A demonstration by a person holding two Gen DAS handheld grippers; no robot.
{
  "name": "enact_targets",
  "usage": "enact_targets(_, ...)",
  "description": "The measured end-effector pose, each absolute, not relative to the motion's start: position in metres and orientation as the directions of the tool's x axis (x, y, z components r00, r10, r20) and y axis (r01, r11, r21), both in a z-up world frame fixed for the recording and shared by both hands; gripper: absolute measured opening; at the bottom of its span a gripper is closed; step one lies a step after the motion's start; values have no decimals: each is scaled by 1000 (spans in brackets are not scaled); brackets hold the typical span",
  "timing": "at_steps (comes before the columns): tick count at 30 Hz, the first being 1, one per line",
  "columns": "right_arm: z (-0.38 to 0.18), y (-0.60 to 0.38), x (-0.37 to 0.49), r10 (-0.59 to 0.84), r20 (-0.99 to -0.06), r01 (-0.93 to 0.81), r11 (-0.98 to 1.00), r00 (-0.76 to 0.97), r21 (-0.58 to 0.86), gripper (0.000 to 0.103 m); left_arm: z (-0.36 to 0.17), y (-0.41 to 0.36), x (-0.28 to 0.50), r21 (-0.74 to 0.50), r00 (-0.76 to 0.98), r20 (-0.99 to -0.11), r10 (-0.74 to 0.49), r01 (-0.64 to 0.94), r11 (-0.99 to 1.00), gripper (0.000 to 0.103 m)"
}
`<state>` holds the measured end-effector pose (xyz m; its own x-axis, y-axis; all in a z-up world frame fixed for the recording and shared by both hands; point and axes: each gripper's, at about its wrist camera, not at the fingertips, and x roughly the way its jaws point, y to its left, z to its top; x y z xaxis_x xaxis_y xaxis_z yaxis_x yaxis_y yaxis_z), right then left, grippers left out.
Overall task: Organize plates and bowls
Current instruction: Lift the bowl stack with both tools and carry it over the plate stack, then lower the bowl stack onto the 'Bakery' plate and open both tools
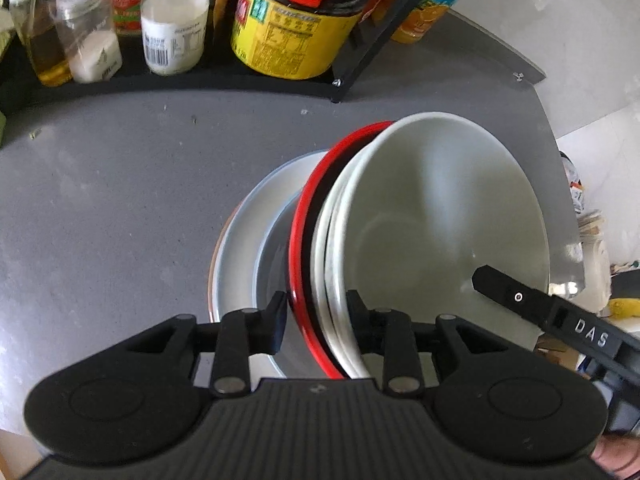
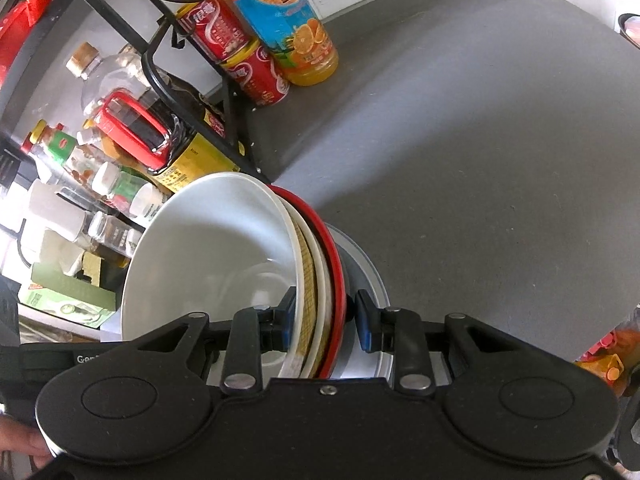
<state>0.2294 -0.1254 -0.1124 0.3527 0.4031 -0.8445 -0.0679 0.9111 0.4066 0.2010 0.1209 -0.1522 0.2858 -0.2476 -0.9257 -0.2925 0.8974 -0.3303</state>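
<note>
On the far left, jars and bottles (image 1: 172, 28) are standing on a black rack (image 1: 240, 84) along the far edge of the grey table (image 1: 120, 200). Right of centre, a stack of nested bowls (image 1: 432, 216), white ones inside a red-rimmed one (image 1: 304, 216), is tilting over a pale plate (image 1: 240, 248) lying on the table. The left hand-held gripper (image 1: 316, 316) is straddling the near rims of the stack, its fingers just outside them; I cannot tell whether it is pressing. The right hand-held gripper (image 2: 326, 320) is straddling the opposite rims: its left finger is sitting against the inside of the white bowl (image 2: 208, 248), while its right finger (image 2: 366, 324) is standing apart from the red rim (image 2: 338, 280). Further right, an orange juice bottle (image 2: 288, 28) and red cans (image 2: 236, 52) are standing at the table's far edge.
</note>
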Motion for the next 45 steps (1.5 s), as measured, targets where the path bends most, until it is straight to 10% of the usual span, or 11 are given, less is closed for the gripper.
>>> enact_targets(5, -113, -125, 229, 406, -850, -43, 908, 335, 417, 35, -154, 125, 208, -342, 257, -927, -272, -282, 897, 30)
enact_targets(7, -110, -126, 225, 402, -845, -55, 910, 352, 411, 52, -154, 124, 211, -326, 241, -934, -263, -279, 903, 33)
enact_targets(15, -101, -135, 212, 426, -820, -79, 899, 382, 431, 58, -149, 114, 215, -297, 232, -943, -240, -255, 920, 72)
enact_targets(45, -38, -240, 80, 419, -730, -119, 897, 540, 426, 76, -66, 58, 99, -239, 451, -888, -93, -277, 931, 82)
